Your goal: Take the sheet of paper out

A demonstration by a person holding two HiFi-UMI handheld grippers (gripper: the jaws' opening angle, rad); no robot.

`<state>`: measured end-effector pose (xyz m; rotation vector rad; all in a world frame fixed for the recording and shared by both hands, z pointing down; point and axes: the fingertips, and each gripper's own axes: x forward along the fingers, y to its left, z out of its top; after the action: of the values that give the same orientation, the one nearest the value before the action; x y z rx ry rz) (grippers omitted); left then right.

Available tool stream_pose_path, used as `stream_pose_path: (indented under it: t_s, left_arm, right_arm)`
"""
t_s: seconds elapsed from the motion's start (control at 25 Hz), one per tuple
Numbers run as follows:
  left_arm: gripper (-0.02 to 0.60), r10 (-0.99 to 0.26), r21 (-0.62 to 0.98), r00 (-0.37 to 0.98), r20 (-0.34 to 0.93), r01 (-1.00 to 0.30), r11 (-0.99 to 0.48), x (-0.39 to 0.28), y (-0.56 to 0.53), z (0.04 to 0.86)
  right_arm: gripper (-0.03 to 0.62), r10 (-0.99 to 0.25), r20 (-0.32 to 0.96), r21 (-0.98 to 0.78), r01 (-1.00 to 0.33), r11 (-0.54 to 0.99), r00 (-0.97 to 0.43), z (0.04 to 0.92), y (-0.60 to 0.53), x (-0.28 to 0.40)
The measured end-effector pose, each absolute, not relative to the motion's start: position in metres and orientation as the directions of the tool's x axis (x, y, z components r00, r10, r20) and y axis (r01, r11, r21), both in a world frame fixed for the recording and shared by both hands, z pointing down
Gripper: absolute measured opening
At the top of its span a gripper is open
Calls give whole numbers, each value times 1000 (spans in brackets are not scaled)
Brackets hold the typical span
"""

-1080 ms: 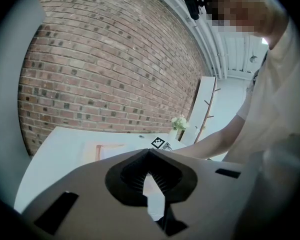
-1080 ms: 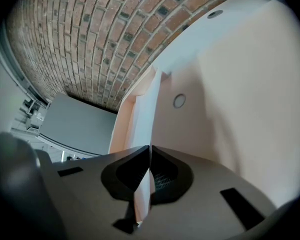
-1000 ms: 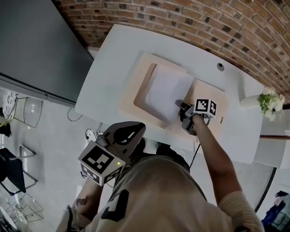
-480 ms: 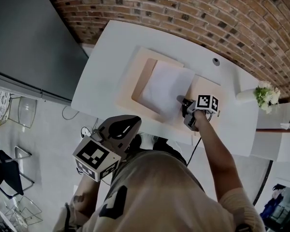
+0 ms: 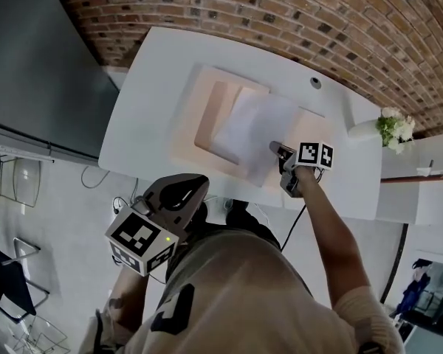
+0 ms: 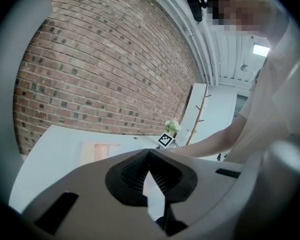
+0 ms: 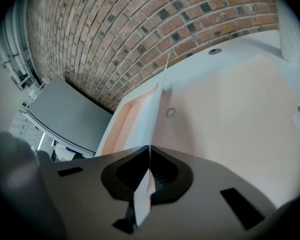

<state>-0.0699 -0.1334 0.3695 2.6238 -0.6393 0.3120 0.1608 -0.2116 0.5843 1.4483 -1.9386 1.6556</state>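
A person stands at the near edge of a white table (image 5: 151,72) set against a brick wall (image 5: 280,13). A pale peach case (image 5: 199,135) lies open and flat on the table. A white sheet of paper (image 5: 251,127) rests partly over the recess in the case's left half and partly over its flat right half. The right gripper (image 5: 276,150) is clenched on the sheet's near right edge. In the right gripper view the paper runs edge-on from between the pressed jaws toward the far wall, lifted off the peach surface. The left gripper (image 5: 192,190) hangs near the person's body, off the table's near edge, its jaws closed together on nothing. A small plant with white flowers (image 5: 393,126) stands at the table's far right end.
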Motion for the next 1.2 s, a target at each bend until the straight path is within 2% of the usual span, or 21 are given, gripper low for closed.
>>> stream_pose_path:
  t_s: [0.28, 0.52, 1.2]
  left_arm:
    - [14, -317, 375, 900, 300, -417, -828, -64, -130, 377]
    - [14, -313, 362, 899, 307, -414, -835, -58, -127, 375]
    - [14, -337, 321, 885, 321, -437, -840, 3, -102, 357]
  right_arm:
    - [25, -568, 708, -581, -803, -130, -420, 572, -194, 176]
    - [25, -583, 710, -568, -810, -143, -395, 570, -178, 195]
    - [25, -626, 633, -651, -750, -113, -455, 563, -151, 237]
